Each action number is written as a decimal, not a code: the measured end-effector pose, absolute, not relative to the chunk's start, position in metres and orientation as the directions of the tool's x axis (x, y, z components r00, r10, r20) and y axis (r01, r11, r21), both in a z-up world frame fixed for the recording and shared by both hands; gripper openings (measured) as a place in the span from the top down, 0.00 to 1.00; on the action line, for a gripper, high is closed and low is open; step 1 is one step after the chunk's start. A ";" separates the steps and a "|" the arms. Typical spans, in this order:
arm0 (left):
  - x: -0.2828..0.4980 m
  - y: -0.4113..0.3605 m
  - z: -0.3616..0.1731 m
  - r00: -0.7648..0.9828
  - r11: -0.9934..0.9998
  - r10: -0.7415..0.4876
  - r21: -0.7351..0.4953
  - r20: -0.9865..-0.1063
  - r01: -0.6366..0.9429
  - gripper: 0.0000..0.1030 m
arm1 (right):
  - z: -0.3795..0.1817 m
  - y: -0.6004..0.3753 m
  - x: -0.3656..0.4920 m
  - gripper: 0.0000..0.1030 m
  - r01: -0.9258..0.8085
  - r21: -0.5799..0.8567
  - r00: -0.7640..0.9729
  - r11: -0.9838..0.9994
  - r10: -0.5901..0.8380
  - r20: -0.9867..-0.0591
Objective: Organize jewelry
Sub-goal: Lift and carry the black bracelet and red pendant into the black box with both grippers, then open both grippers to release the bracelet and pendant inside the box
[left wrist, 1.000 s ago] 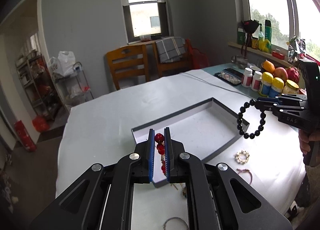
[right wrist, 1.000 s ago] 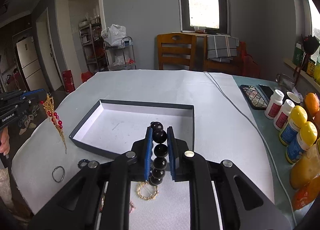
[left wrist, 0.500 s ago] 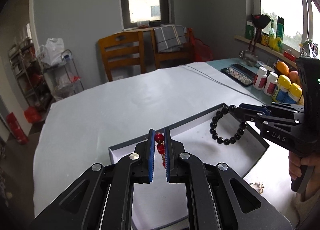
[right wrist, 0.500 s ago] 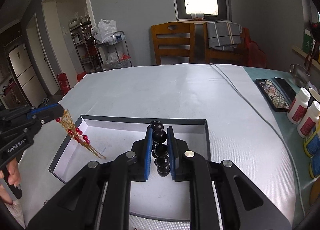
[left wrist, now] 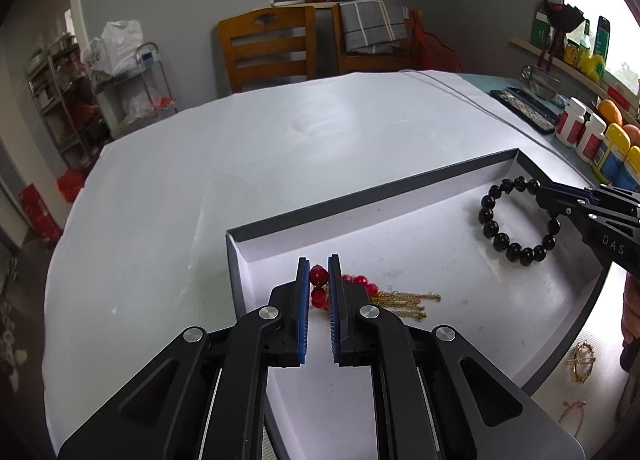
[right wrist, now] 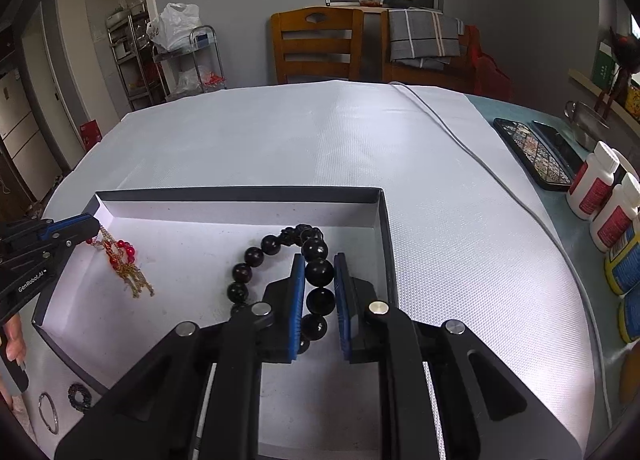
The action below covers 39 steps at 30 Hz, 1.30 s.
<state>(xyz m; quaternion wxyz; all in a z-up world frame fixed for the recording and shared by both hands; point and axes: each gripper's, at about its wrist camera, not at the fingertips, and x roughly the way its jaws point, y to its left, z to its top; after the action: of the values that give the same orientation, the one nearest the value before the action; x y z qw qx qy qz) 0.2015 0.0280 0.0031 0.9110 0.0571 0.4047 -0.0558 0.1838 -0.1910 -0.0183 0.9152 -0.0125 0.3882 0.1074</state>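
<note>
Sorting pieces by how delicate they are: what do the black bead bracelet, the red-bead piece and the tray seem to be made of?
Black bead bracelet: glossy round beads, polished stone, wood or resin; the shine cannot settle which.
Red bead and gold chain piece: translucent red beads, probably glass or plastic, on thin gold-coloured metal chains.
Shallow box tray: looks like stiff cardboard, matte dark outside, white scuffed inside.

Black left tool with blue pads, silver screws.
</note>
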 end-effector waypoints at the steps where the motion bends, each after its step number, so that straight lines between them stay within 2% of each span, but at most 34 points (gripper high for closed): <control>1: 0.202 0.028 0.001 0.660 0.987 -0.053 0.061 -0.749 0.148 0.91 | -0.020 -0.190 0.184 0.86 -0.204 0.053 0.671 0.977 0.179 -0.719; 10: 0.206 0.027 -0.006 0.645 0.985 -0.034 0.082 -0.764 0.149 0.90 | -0.028 -0.187 0.185 0.85 -0.206 0.001 0.670 0.979 0.142 -0.728; 12: 0.206 0.027 -0.006 0.647 0.985 -0.032 0.084 -0.762 0.148 0.82 | -0.026 -0.188 0.184 0.80 -0.211 0.003 0.674 0.978 0.147 -0.724; 13: 0.206 0.027 -0.006 0.648 0.986 -0.031 0.083 -0.761 0.144 0.77 | -0.025 -0.189 0.183 0.69 -0.212 0.011 0.676 0.977 0.154 -0.721; 14: 0.205 0.028 -0.005 0.652 0.987 -0.032 0.081 -0.758 0.142 0.67 | -0.023 -0.190 0.182 0.61 -0.212 0.018 0.681 0.977 0.161 -0.715; 15: 0.204 0.027 -0.003 0.657 0.987 -0.034 0.079 -0.754 0.142 0.64 | -0.021 -0.191 0.182 0.61 -0.212 0.023 0.684 0.977 0.166 -0.710; 19: 0.199 0.025 0.003 0.669 0.985 -0.045 0.077 -0.742 0.151 0.61 | -0.016 -0.193 0.179 0.61 -0.214 0.039 0.690 0.976 0.179 -0.702; 25: 0.195 0.023 0.007 0.675 0.985 -0.056 0.069 -0.735 0.156 0.50 | -0.011 -0.196 0.176 0.51 -0.216 0.058 0.695 0.975 0.195 -0.692; 29: 0.184 0.021 0.016 0.692 0.986 -0.054 0.071 -0.720 0.151 0.32 | -0.001 -0.197 0.166 0.38 -0.219 0.088 0.701 0.972 0.219 -0.679; 33: 0.166 0.025 0.029 0.709 0.988 -0.073 0.044 -0.701 0.145 0.21 | 0.013 -0.194 0.148 0.22 -0.238 0.087 0.724 0.967 0.236 -0.648; 35: 0.157 0.028 0.034 0.713 0.989 -0.069 0.044 -0.698 0.138 0.19 | 0.018 -0.191 0.137 0.09 -0.257 0.082 0.720 0.963 0.248 -0.649; 36: 0.152 0.029 0.036 0.715 0.990 -0.065 0.045 -0.696 0.133 0.17 | 0.020 -0.190 0.130 0.06 -0.270 0.080 0.714 0.960 0.255 -0.653; 39: 0.134 0.033 0.045 0.733 0.990 -0.066 0.050 -0.677 0.135 0.12 | 0.028 -0.192 0.107 0.06 -0.295 0.076 0.718 0.952 0.274 -0.640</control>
<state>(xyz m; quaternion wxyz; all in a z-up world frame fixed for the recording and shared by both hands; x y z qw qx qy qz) 0.1343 0.0331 0.0451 0.9297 0.0480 0.3613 -0.0540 0.1068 -0.1917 0.0276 0.9267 -0.0157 0.3427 0.1536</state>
